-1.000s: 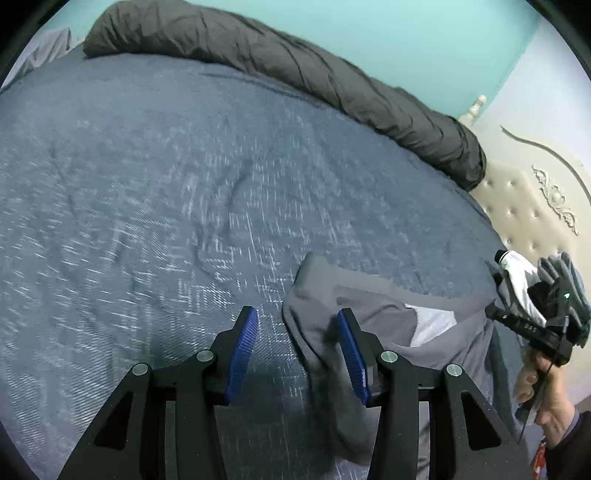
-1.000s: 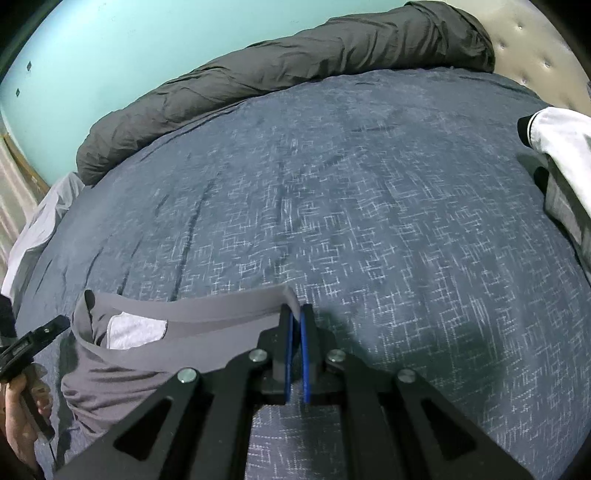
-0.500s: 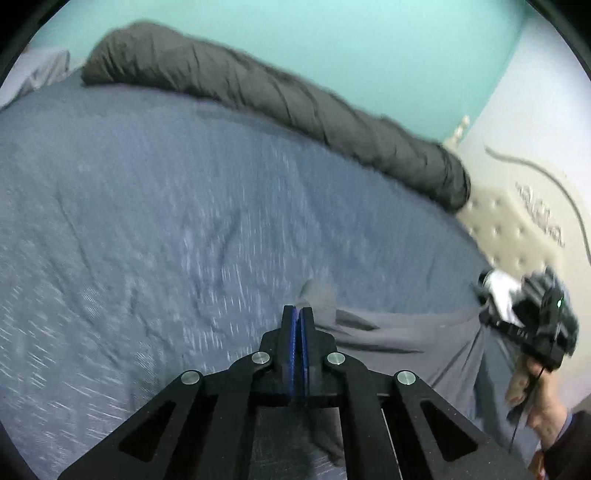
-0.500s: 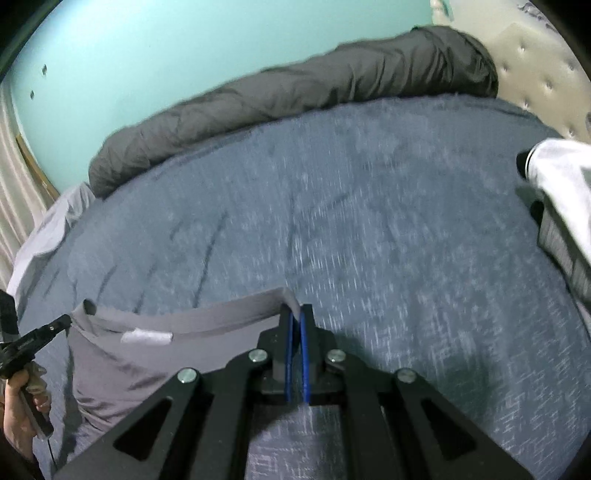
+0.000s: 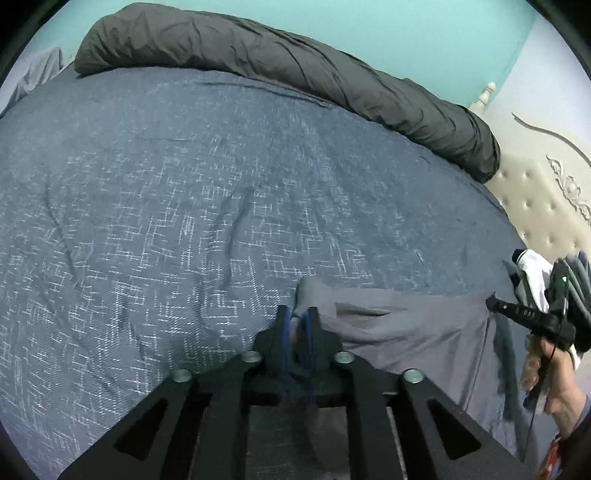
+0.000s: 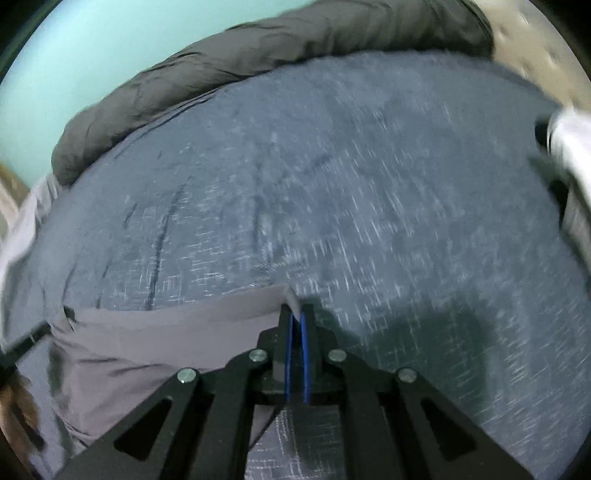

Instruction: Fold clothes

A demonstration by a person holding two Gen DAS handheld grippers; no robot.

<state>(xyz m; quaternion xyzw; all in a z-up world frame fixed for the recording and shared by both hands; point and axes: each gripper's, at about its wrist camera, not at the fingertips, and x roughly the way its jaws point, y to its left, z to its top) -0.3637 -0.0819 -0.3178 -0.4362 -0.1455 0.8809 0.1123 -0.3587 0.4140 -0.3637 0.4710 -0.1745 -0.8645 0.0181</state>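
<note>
- Lying along the near edge of the blue bedspread (image 5: 221, 192), the grey garment (image 5: 402, 325) is stretched between the two grippers, its top edge pulled into a nearly straight line; the lower part hangs off toward the camera.
- Left gripper (image 5: 297, 325): jaws narrow but easing apart, with one upper corner of the grey garment bunched between the blue pads. Cloth fills the gap; the pads appear to press on it.
- Right gripper (image 6: 297, 325): jaws nearly together, pinching the opposite upper corner of the grey garment, which pokes out just above the fingertips.
- In the left wrist view the right gripper shows at the garment's far corner, its handle held in the person's right hand (image 5: 543, 373). In the right wrist view a dark gripper tip shows at the garment's left corner; that view is motion-blurred.
- Garment surface: a fold ridge runs across it near the left gripper; loose slack below.
- Beyond the garment, the blue bedspread is bare to its far side, where a rolled dark grey duvet (image 5: 295, 70) lies along the teal wall (image 5: 369, 29).
- Right of the garment, near the bed's edge: a pile with a white item (image 5: 535, 269) and grey cloth, partly hidden by the right gripper's body.
- Behind that pile: a tufted cream headboard (image 5: 543, 206).
</note>
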